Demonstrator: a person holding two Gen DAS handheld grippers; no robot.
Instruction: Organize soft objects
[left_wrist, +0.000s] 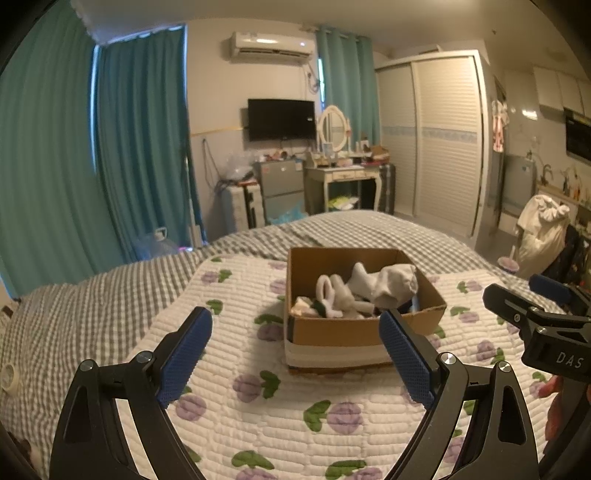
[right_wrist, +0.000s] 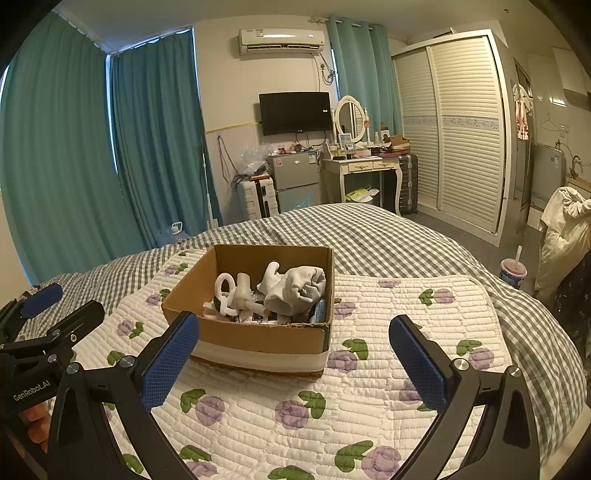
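A cardboard box (left_wrist: 343, 330) (right_wrist: 258, 339) stands on a white quilted mat with purple flowers (left_wrist: 236, 387) (right_wrist: 369, 387) on the bed. Inside lie white soft things: a rolled white cloth (left_wrist: 393, 282) (right_wrist: 297, 290) and white sock-like pieces (left_wrist: 332, 295) (right_wrist: 236, 291). My left gripper (left_wrist: 295, 325) is open and empty, held above the mat just in front of the box. My right gripper (right_wrist: 293, 332) is open and empty, to the right of the left one, also in front of the box. The right gripper also shows at the right edge of the left wrist view (left_wrist: 543, 306).
The bed has a grey checked cover (left_wrist: 92, 306) (right_wrist: 424, 236). Beyond it are teal curtains (right_wrist: 74, 147), a small fridge (right_wrist: 295, 181), a dressing table (right_wrist: 365, 166), a wardrobe (right_wrist: 461, 129) and a drink cup (right_wrist: 513, 273) at the right.
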